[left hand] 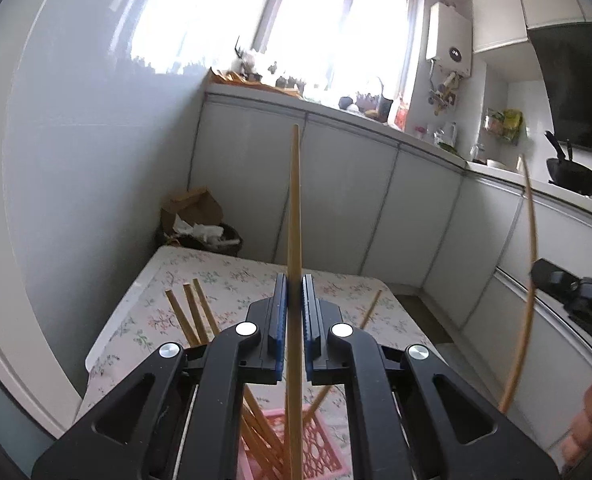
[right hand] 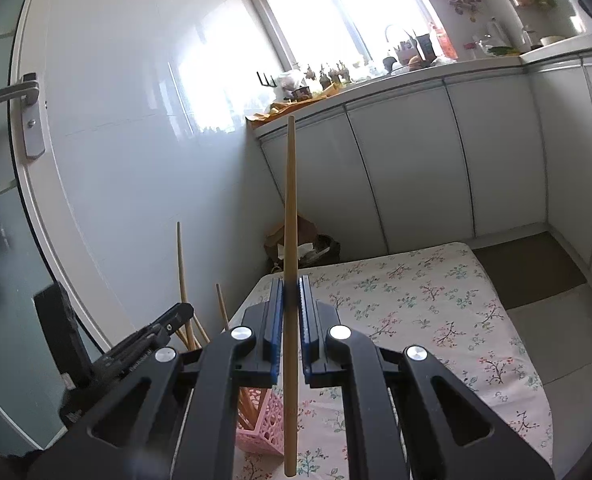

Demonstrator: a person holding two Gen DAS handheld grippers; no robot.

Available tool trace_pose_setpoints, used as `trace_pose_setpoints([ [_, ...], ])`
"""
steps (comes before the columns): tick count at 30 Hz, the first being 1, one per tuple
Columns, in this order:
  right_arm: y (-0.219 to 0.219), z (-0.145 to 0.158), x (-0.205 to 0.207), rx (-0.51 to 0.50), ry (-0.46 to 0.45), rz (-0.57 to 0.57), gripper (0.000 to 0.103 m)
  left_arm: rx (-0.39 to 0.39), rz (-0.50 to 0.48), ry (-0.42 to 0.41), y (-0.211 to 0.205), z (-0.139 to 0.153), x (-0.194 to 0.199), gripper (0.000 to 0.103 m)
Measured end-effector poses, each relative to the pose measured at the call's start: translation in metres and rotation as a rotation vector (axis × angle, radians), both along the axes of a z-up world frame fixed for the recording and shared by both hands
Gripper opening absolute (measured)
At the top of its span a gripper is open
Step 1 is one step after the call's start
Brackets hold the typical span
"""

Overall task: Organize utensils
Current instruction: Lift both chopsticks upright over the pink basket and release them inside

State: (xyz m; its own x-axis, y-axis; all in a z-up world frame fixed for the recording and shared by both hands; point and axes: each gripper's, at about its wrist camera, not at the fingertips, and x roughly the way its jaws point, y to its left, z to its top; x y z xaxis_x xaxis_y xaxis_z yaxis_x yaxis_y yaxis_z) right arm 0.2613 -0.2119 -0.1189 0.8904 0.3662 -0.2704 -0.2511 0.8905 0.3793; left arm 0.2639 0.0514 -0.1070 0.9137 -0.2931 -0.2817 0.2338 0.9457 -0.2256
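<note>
Here, a wooden chopstick (left hand: 294,216) is clamped upright between the blue pads of the left gripper (left hand: 294,300) at the centre of the left wrist view. Likewise, a second chopstick (right hand: 290,240) is pinched by the right gripper (right hand: 292,300) in the middle of the right view. Below each, at the bottom of the frame, a pink basket (left hand: 323,444) holding more chopsticks (left hand: 194,312) is seen on the flowered tablecloth (right hand: 435,304).

The basket (right hand: 260,420) is pink with lacy cutouts. The tablecloth (right hand: 435,312) is cream with pink-and-green flowers; the chopsticks (left hand: 192,316) are tan.
</note>
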Motion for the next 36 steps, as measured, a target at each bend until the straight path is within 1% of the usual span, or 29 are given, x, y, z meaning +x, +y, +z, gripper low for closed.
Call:
trace_pose_setpoints([
  [4,0.0,-0.002,0.0,0.0,0.003,0.0,0.008,0.025,0.024,-0.023,-0.004,-0.012,0.002,0.006],
  [8,0.0,-0.003,0.0,0.001,0.005,0.001,0.008,0.081,0.051,-0.042,-0.011,-0.025,0.001,0.006],
  [10,-0.001,-0.003,0.001,0.004,0.006,0.003,0.008,0.094,0.05,-0.04,-0.012,-0.029,0.001,0.006],
  [13,-0.001,-0.004,0.001,0.004,0.006,0.003,0.008,0.113,0.038,-0.011,-0.016,-0.032,-0.003,0.007],
  [17,-0.001,-0.005,0.002,0.002,0.013,0.001,0.008,0.123,0.047,0.02,-0.015,-0.035,-0.008,0.007],
  [19,-0.001,-0.006,0.002,0.003,0.016,0.002,0.008,0.126,0.049,0.057,-0.014,-0.035,-0.007,0.007],
  [22,0.001,-0.006,0.002,-0.002,0.02,0.01,0.008,0.087,0.044,0.126,-0.008,-0.026,-0.008,0.008],
  [23,0.002,-0.006,0.003,-0.002,0.025,0.013,0.008,0.064,0.046,0.151,-0.004,-0.018,-0.011,0.011],
  [25,0.004,-0.009,0.004,-0.001,0.03,0.013,0.008,0.04,0.053,0.229,0.0,-0.003,-0.015,0.036],
  [27,0.007,-0.012,0.006,-0.004,0.037,0.013,0.008,0.041,0.056,0.285,0.003,0.007,-0.019,0.04],
  [29,0.012,-0.016,0.01,-0.001,0.049,0.011,0.008,0.06,0.067,0.365,0.007,0.012,-0.02,0.048],
  [30,0.015,-0.019,0.012,0.004,0.055,0.012,0.008,0.066,0.074,0.401,0.01,0.012,-0.019,0.058],
  [31,0.017,-0.021,0.013,0.008,0.057,0.008,0.008,0.059,0.076,0.441,0.015,0.01,-0.016,0.061],
  [32,0.02,-0.023,0.014,0.018,0.057,0.003,0.008,0.048,0.08,0.461,0.019,0.008,-0.014,0.061],
  [36,0.039,-0.024,0.019,0.029,0.034,-0.011,0.008,0.017,0.119,0.507,0.035,0.003,-0.004,0.061],
])
